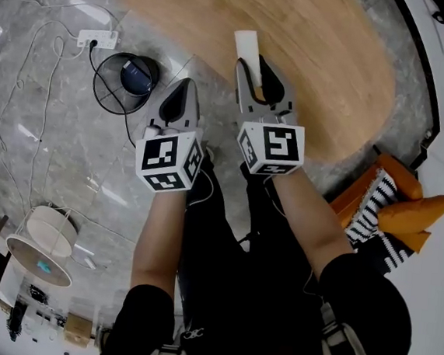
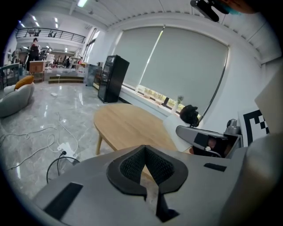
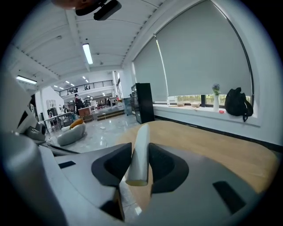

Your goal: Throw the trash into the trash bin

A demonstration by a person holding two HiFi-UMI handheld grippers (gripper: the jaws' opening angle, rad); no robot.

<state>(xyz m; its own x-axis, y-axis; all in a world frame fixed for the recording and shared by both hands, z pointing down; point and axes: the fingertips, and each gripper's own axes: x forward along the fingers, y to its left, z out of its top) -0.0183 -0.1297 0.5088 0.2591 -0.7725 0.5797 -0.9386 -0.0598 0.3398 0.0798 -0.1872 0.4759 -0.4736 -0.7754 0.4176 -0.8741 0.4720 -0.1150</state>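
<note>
**Holding the trash roll aloft; bin not yet confirmed**

Right gripper (image 1: 254, 60): the jaws are closed partway onto a pale trash roll (image 3: 139, 152), with both dark pads pressed against its sides. The roll is gripped toward its near end, so most of its length projects beyond the jaw tips. This is judged a deliberate hold, since the jaws need only be parted for the roll to drop free. The roll is held in the air, apparently over the near edge of the wooden table (image 1: 314, 33), and is touched by nothing but the pads.

Left gripper (image 1: 182, 85): the jaws are brought together at the tips and nothing is held between them. It is positioned just left of the right gripper, over the marble floor (image 1: 40, 116). It is judged to be parked out of the way, as one gripper suffices for so light an item.

Trash bin: not positively identified. A dark round container (image 1: 136, 75) with something blue inside is seen on the floor to the far left of the left gripper. It is ringed by a black cable (image 1: 97, 94) near a power strip (image 1: 97, 38). Whether this is the bin cannot be told. The task is judged to be at the carry stage, with the drop outstanding.
</note>
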